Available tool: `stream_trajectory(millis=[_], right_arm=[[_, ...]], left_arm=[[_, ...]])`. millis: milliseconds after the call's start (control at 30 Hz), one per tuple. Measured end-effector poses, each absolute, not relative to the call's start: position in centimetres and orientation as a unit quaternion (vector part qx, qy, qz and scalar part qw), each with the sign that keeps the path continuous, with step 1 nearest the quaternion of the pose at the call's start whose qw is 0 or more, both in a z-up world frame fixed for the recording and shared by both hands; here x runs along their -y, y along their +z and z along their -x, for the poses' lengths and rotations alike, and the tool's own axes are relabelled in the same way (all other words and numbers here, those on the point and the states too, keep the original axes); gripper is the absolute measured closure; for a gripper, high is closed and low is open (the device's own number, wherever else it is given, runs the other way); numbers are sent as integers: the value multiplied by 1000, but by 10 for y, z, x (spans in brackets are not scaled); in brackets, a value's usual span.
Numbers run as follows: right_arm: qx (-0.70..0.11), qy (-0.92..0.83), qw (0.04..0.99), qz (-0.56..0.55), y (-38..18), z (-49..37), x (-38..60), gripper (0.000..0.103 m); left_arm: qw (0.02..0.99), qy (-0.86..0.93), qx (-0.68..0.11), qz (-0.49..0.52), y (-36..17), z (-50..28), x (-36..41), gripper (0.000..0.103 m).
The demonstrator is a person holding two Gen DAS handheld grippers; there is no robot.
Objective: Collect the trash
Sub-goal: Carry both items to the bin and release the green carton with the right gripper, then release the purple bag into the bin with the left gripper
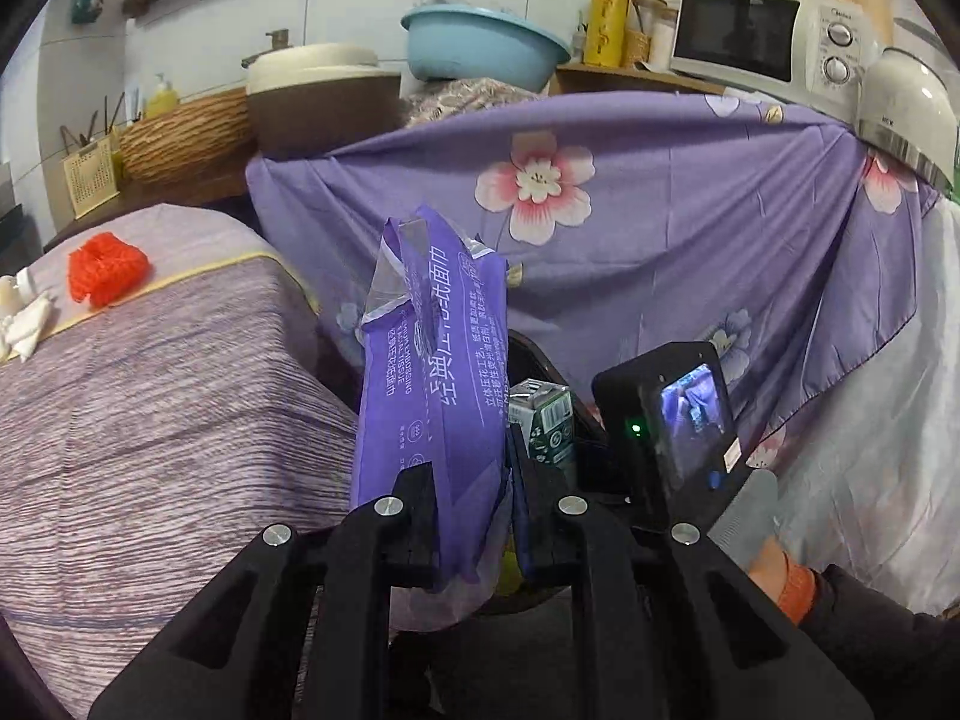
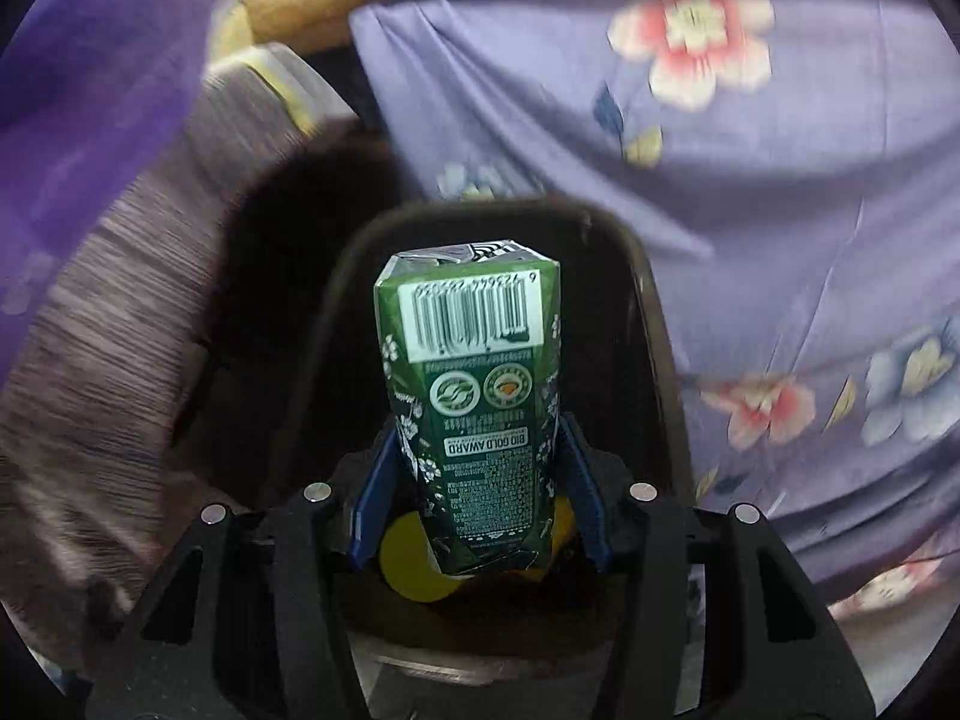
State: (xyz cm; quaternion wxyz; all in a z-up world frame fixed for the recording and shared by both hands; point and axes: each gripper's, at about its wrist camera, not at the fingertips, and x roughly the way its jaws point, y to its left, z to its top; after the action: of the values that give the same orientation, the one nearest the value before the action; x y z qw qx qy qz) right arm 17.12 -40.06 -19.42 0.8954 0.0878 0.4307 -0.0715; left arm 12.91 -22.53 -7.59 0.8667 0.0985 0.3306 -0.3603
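Disposal is the step in hand: the right gripper point(image 2: 480, 504) is clamping a green drink carton point(image 2: 474, 396) between its blue pads and holding it over the open mouth of a dark trash bin point(image 2: 651, 324), while the left gripper point(image 1: 471, 510) is pinching an empty purple facial-tissue wrapper point(image 1: 432, 360) just beside it. The next move, as I judge it, is calling for the right jaws to part so the carton drops inside, then for the wrapper to be swung over the same opening. Something yellow point(image 2: 414, 564) is lying in the bin beneath the carton. A floral purple cloth point(image 1: 660, 252) is hanging close behind the bin's far rim and a striped cover point(image 1: 150, 390) is crowding its left side, so either could snag a careless release.
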Motion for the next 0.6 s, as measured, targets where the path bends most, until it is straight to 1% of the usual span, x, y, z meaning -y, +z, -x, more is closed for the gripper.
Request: stream_trajectory(millis=[67, 167, 600], right_arm=[[-433, -74, 893, -92, -202, -173, 405, 51], [-427, -81, 895, -95, -203, -170, 408, 38], [-364, -143, 918, -72, -148, -127, 430, 38]], left_arm=[[864, -361, -335, -105, -82, -131, 230, 86], [858, -363, -347, -110, -93, -135, 237, 86], [825, -380, -394, -142, -140, -147, 276, 86]])
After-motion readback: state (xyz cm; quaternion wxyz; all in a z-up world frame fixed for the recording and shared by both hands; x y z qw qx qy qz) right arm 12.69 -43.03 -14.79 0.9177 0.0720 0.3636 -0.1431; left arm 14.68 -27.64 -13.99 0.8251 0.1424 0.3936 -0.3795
